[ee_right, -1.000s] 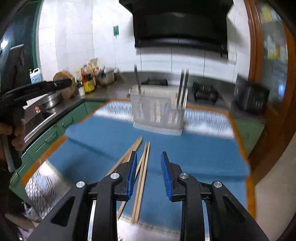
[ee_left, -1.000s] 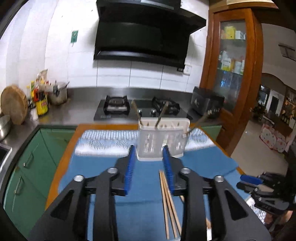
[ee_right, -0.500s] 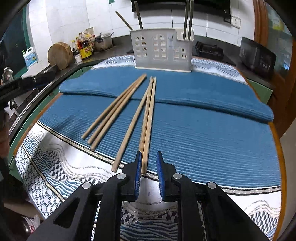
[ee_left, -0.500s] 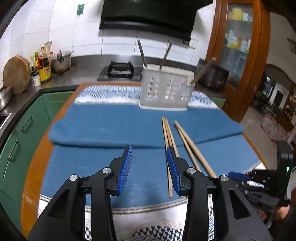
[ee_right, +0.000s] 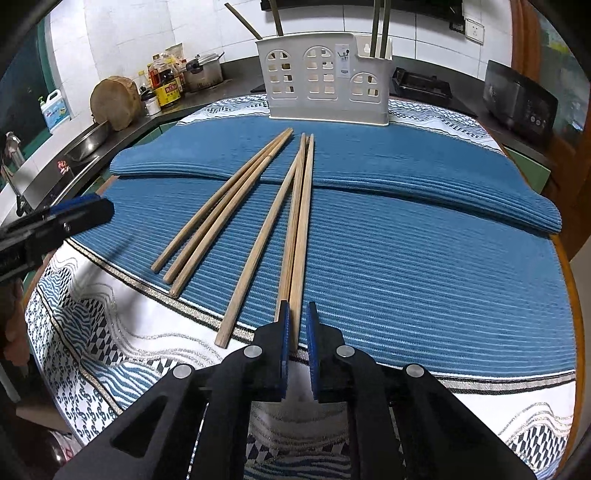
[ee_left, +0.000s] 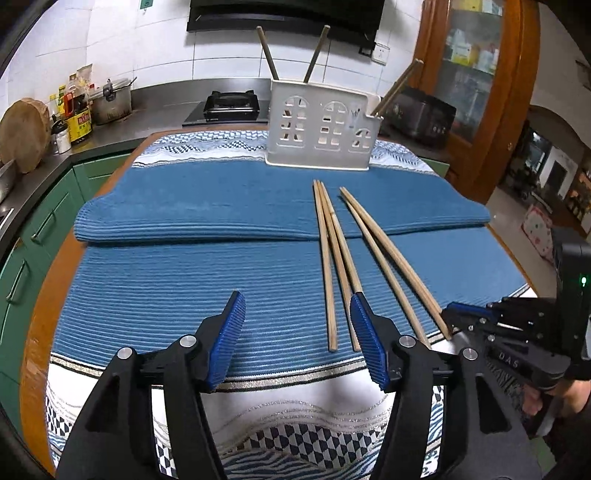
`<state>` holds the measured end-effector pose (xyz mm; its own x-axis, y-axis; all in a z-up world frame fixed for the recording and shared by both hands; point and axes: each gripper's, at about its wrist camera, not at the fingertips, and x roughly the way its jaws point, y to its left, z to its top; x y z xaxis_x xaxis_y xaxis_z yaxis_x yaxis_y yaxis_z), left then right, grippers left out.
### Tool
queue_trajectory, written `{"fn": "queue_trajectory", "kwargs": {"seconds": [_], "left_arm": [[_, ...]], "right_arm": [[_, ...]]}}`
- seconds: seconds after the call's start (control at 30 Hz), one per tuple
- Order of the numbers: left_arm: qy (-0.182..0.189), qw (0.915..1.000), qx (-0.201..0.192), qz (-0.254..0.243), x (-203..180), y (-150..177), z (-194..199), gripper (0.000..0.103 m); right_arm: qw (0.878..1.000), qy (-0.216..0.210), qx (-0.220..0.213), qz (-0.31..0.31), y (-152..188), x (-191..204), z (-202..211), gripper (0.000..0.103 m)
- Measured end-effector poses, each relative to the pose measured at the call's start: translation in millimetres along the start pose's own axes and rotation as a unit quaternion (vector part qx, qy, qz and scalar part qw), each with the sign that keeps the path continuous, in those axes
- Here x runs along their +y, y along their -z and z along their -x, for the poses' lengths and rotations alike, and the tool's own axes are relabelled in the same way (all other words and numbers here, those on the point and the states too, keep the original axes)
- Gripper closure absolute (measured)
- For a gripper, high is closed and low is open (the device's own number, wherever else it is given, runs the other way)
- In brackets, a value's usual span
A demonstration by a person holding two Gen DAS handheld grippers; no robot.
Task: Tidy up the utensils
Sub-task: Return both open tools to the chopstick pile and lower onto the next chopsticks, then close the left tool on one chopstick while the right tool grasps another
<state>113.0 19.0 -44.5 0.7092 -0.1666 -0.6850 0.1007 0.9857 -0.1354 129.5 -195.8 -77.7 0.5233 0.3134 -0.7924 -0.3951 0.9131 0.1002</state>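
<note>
Six wooden chopsticks [ee_right: 295, 218] lie flat on the blue ribbed mat [ee_right: 424, 251], fanned out with their far tips converging toward the white utensil holder [ee_right: 327, 88] at 12 o'clock. In the right wrist view, three lie in a left group [ee_right: 218, 214] running from 12 o'clock down toward 9 o'clock, one single stick [ee_right: 264, 240] lies between the groups, and a tight pair lies along the view's centre line.

The near ends of the centre pair enter the gap of the right gripper [ee_right: 296, 325]. Its blue pads [ee_right: 283, 343] stand narrowly apart, one on each side of the stick ends; whether they press on the wood cannot be determined.

In the left wrist view, the left gripper [ee_left: 297, 314] hangs over the mat with its jaws wide apart and nothing between them. The nearest chopsticks [ee_left: 328, 266] lie just beside its right finger [ee_left: 365, 339], toward 1 o'clock. The right gripper [ee_left: 480, 321] appears at 3 o'clock, at the near ends of the outer sticks.

The holder stands on the patterned tablecloth [ee_right: 129, 332] at the far edge of the mat and contains several upright utensil handles [ee_right: 380, 26]. A round wooden chopping block [ee_right: 114, 101] and bottles [ee_right: 166, 81] stand on the counter at 10 o'clock.
</note>
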Motion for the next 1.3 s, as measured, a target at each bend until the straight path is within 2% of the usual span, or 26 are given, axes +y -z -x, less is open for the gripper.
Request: {"fn": "queue_trajectory", "kwargs": {"seconds": [0.2, 0.6, 0.73, 0.9, 1.1, 1.3], "left_arm": [[-0.002, 0.9999, 0.014, -0.004, -2, 6, -8, 0.038], [-0.001, 0.9994, 0.026, -0.021, -11, 11, -16, 0.041], [0.002, 0.9987, 0.038, -0.034, -19, 10, -26, 0.051], [0.015, 0.9981, 0.052, -0.028, -20, 9, -41, 0.071], [0.023, 0.9974, 0.060, -0.033, -27, 8, -53, 0.087], [0.011, 0.9969, 0.067, -0.039, -32, 7, -63, 0.087]], "right_arm": [[1.000, -0.002, 0.005, 0.003, -1, 2, -2, 0.094], [1.000, 0.001, -0.002, -0.004, -3, -1, -6, 0.096], [1.000, 0.001, -0.016, -0.016, -1, -8, 5, 0.096], [0.999, 0.005, -0.042, -0.024, -1, -17, 27, 0.096], [0.997, 0.002, -0.069, -0.029, -5, -21, 46, 0.096], [0.997, 0.000, -0.079, -0.024, -6, -14, 53, 0.096]]}}
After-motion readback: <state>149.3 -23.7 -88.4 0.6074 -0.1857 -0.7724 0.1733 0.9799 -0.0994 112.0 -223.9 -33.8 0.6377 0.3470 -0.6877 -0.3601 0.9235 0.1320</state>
